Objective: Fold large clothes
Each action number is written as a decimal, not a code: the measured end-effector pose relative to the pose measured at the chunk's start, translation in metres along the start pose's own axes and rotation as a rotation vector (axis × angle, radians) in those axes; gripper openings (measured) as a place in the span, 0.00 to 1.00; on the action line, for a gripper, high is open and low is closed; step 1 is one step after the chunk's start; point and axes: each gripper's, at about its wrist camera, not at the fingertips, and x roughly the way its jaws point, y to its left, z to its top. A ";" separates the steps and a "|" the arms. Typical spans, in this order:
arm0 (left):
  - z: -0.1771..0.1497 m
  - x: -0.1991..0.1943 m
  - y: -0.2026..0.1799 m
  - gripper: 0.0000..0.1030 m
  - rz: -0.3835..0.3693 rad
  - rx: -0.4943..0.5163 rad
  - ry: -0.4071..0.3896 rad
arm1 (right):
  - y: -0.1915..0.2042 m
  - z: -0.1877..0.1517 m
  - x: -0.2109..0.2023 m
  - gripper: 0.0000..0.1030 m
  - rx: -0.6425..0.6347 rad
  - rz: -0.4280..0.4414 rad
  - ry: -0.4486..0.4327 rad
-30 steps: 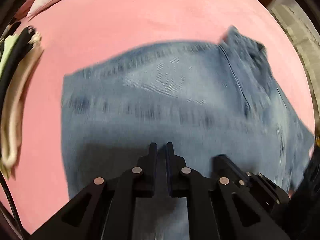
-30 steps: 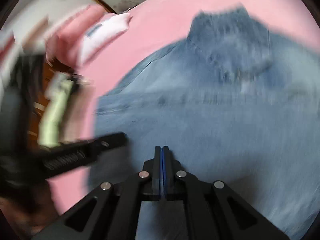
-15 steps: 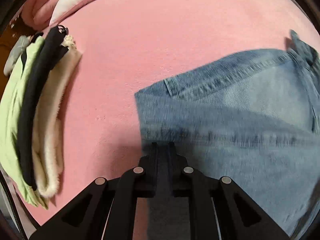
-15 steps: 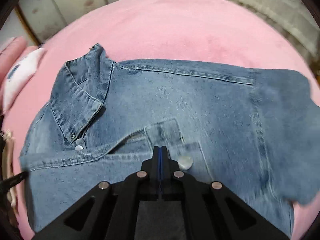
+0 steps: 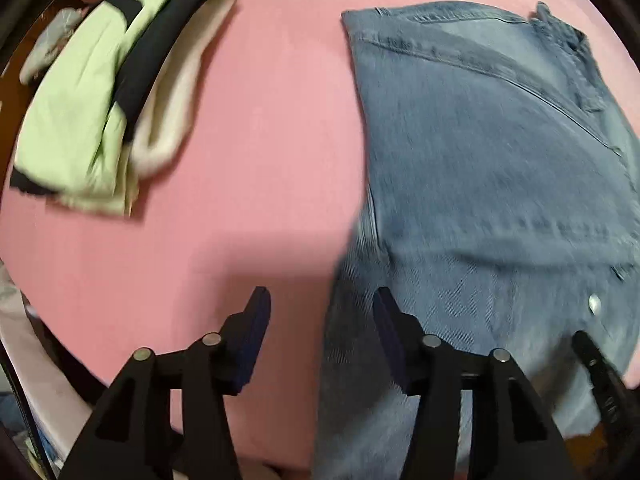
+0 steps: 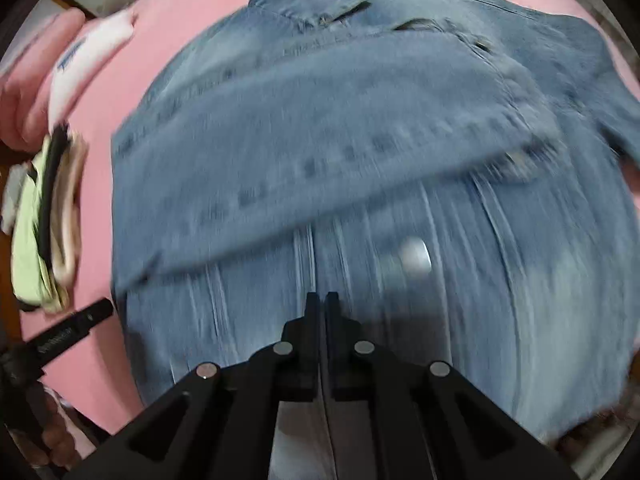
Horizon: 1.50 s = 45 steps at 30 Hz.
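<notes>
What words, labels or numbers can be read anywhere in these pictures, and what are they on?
None can be read.
White printing on the black bar at the right view's lower left: too blurred.
Blue print on the white and pink cloth: too blurred.
Denim shirt: no lettering visible.

No text can be read. A blurred blue mark sits on the white pillow [image 6: 86, 68] left of the denim shirt [image 6: 340, 160]; pale lettering on the black bar [image 6: 66, 334] beside the shirt is illegible.
</notes>
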 end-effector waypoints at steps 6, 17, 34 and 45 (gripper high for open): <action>-0.023 -0.047 -0.020 0.75 -0.030 0.092 -0.027 | 0.004 -0.037 -0.065 0.73 0.029 -0.030 -0.068; -0.067 -0.174 -0.107 0.80 -0.108 0.254 -0.120 | -0.086 -0.027 -0.176 0.74 0.171 0.013 -0.201; -0.135 -0.216 -0.338 0.81 0.078 0.257 -0.008 | -0.437 -0.022 -0.154 0.74 0.610 0.086 -0.103; -0.153 -0.220 -0.415 0.87 0.209 0.350 0.104 | -0.638 -0.018 -0.131 0.73 0.915 0.132 -0.224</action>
